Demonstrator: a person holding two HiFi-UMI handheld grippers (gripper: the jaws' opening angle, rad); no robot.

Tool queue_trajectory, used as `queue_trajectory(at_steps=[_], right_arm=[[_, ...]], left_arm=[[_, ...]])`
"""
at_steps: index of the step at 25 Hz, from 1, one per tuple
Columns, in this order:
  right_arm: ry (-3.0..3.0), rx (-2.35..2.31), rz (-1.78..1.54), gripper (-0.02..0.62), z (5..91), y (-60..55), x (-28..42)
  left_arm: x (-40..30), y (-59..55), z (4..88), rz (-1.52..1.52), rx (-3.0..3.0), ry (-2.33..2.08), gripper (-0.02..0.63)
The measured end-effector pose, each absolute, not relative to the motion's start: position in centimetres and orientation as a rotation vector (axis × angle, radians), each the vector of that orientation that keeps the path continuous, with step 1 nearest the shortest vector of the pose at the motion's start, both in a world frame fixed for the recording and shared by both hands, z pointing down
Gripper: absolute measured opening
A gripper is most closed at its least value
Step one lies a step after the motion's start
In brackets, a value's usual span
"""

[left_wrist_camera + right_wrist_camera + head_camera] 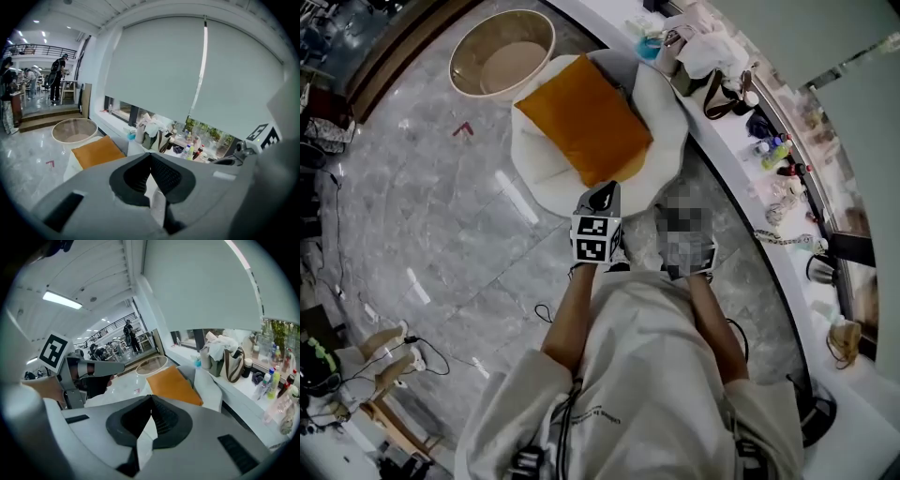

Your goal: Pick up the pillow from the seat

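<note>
An orange pillow (pixel 584 119) lies on a white round cushioned seat (pixel 667 127), just ahead of me. My left gripper (pixel 605 191) hovers over the seat's near edge, close to the pillow's near corner, its marker cube (pixel 595 236) behind it. In the left gripper view the jaws (pixel 150 155) meet at their tips, empty, with the pillow (pixel 96 151) beyond to the left. My right gripper (pixel 151 398) is shut and empty too; the pillow (pixel 173 384) lies ahead of it. A mosaic patch covers the right gripper in the head view.
A round beige side table (pixel 502 52) stands beyond the seat on the marble floor. A curved white ledge (pixel 741 155) at the right carries bags (pixel 712 61), bottles and a kettle (pixel 820 268). Cables lie on the floor at the left.
</note>
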State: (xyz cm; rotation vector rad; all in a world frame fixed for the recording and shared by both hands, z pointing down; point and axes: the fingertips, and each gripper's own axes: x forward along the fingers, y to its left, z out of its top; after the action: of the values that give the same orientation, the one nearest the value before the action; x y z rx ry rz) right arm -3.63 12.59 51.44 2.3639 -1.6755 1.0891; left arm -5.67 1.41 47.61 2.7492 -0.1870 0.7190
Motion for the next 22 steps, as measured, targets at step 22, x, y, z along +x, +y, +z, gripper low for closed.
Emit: queue_trajectory(at_steps=[22], right_arm=[[-1.958,1.758,1.236,0.006,61.1,5.2,26.4]], left_arm=[[15.9,-5.2,58.9,0.746,2.322,-0.833,0.009]])
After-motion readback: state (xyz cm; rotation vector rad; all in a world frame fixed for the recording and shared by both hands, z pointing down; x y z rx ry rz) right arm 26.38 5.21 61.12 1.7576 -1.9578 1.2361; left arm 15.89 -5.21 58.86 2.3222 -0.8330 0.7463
